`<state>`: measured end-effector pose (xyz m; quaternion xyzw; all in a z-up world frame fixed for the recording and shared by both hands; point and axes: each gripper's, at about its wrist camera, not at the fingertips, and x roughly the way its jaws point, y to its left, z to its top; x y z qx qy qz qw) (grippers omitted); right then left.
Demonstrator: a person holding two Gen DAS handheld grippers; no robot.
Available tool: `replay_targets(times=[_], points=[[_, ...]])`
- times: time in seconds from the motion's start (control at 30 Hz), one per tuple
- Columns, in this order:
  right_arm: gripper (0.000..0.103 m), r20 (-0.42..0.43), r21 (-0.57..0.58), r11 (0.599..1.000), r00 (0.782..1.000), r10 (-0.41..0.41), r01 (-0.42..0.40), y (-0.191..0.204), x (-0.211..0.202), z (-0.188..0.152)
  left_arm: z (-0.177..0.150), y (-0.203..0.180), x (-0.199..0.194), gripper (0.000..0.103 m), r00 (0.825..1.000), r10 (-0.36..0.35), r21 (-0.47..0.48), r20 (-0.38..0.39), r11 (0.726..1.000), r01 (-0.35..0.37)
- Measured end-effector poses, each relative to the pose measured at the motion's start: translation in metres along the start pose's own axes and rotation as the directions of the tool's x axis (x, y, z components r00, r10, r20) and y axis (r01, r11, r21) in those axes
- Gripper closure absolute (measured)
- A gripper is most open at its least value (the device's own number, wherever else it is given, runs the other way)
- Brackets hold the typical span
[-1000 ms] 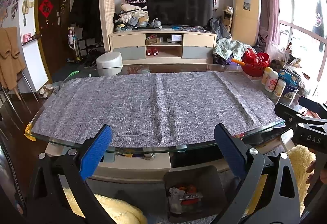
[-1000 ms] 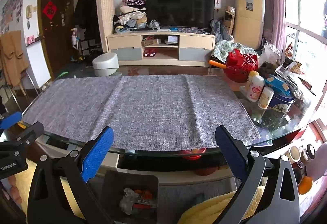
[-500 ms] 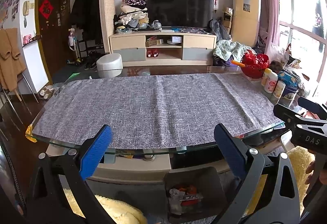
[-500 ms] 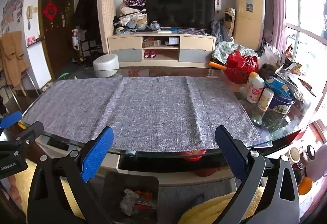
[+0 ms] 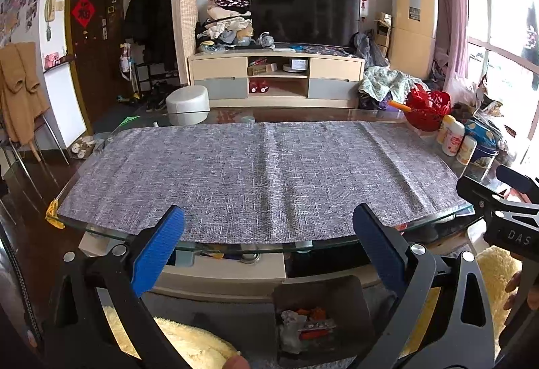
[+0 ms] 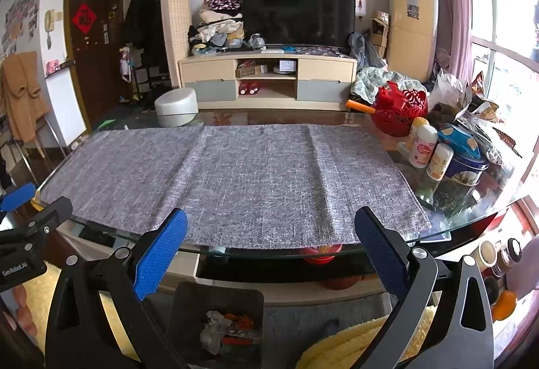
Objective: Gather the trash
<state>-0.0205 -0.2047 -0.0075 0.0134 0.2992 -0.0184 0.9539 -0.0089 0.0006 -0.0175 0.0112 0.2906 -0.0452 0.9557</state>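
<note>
Left wrist view: a glass table [image 5: 380, 118] fills the living room scene, its top covered almost end to end by a grey cloth [image 5: 262, 177] that carries no visible litter. At the table's right end stand a red basket [image 5: 426, 109], white bottles [image 5: 453, 138] and a blue tin [image 5: 483, 153], none of them plainly rubbish. On the floor in front of the table, just below its near edge, sits a dark bin [image 5: 318, 318] already holding crumpled wrappers [image 5: 306, 327] in grey, red and orange.

The left gripper [image 5: 266, 247] hovers before the table's near edge with its blue pads spread wide and nothing between them. The right gripper [image 6: 269, 249], seen in the right wrist view, is equally wide and empty, held further toward the table's right end, with the bin [image 6: 217, 321] below it and to its left.

Judged from the bare cloth and the filled bin, the collecting appears largely done, or at a pause between pieces. The next move would call for scanning the cluttered right end of the table, and the shelf beneath the glass, for any leftover scrap, then bringing one open gripper down over it before carrying it back to the bin.
</note>
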Motion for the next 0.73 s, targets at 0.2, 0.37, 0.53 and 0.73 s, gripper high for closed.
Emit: replay_targets(times=[0.2, 0.37, 0.53, 0.73], points=[[0.003, -0.016, 0.004, 1.000, 1.000, 0.005, -0.005, 0.0003, 0.0030, -0.0012, -0.0007, 0.0013, 0.0012, 0.008, 1.000, -0.024, -0.023, 0.001, 0.999, 0.024], [0.003, -0.025, 0.003, 1.000, 1.000, 0.011, -0.011, 0.0017, 0.0055, -0.0017, -0.0023, -0.0002, 0.0029, 0.008, 1.000, -0.028, -0.019, 0.001, 0.999, 0.028], [0.003, -0.025, 0.006, 1.000, 1.000, 0.010, -0.010, -0.0004, 0.0063, -0.0015, -0.0008, 0.0025, 0.0057, 0.008, 1.000, 0.007, -0.027, -0.021, 1.000, -0.008], [0.003, -0.027, 0.006, 1.000, 1.000, 0.010, -0.010, -0.0007, 0.0068, -0.0014, -0.0004, 0.0061, 0.0072, 0.008, 0.999, 0.006, -0.036, -0.032, 0.999, -0.007]])
